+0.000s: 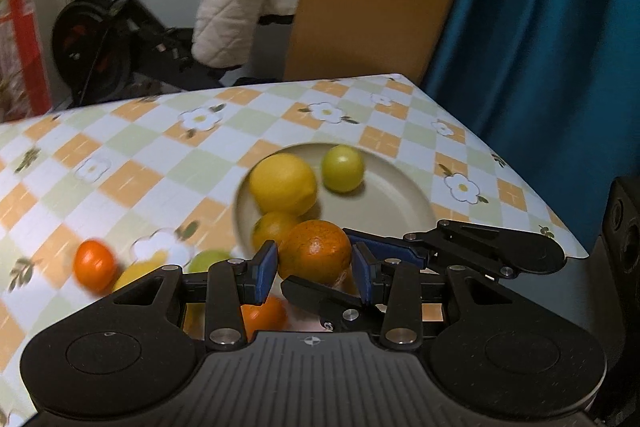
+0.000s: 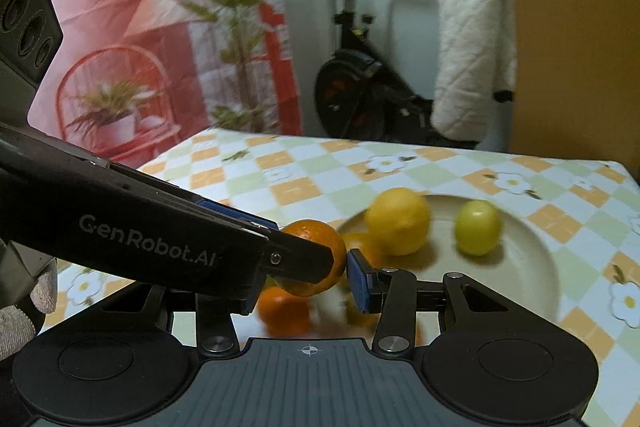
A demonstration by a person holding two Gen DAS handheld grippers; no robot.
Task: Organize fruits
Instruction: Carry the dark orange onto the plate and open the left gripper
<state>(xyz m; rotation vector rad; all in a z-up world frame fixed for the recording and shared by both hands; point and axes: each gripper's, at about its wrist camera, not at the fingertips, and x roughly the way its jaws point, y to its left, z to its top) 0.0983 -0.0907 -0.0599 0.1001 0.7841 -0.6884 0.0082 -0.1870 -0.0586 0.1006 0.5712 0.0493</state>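
Observation:
My left gripper (image 1: 315, 267) is shut on an orange (image 1: 315, 250) and holds it above the near rim of a beige plate (image 1: 400, 199). On the plate lie a lemon (image 1: 283, 183), a green lime (image 1: 343, 167) and a small orange (image 1: 272, 227). My right gripper (image 2: 304, 283) reaches in from the right around the same orange (image 2: 320, 255), which sits between its blue pads; whether they press on it I cannot tell. The left gripper's finger crosses in front. The lemon (image 2: 400, 221), the lime (image 2: 478, 227) and the plate (image 2: 532, 255) show there too.
Loose fruit lies on the checked tablecloth (image 1: 160, 155) left of the plate: an orange (image 1: 94, 265), a yellow fruit (image 1: 136, 273), a green one (image 1: 206, 259), another orange (image 1: 262, 317) under the grippers. An exercise bike (image 1: 104, 39) and blue curtain (image 1: 540, 27) stand behind.

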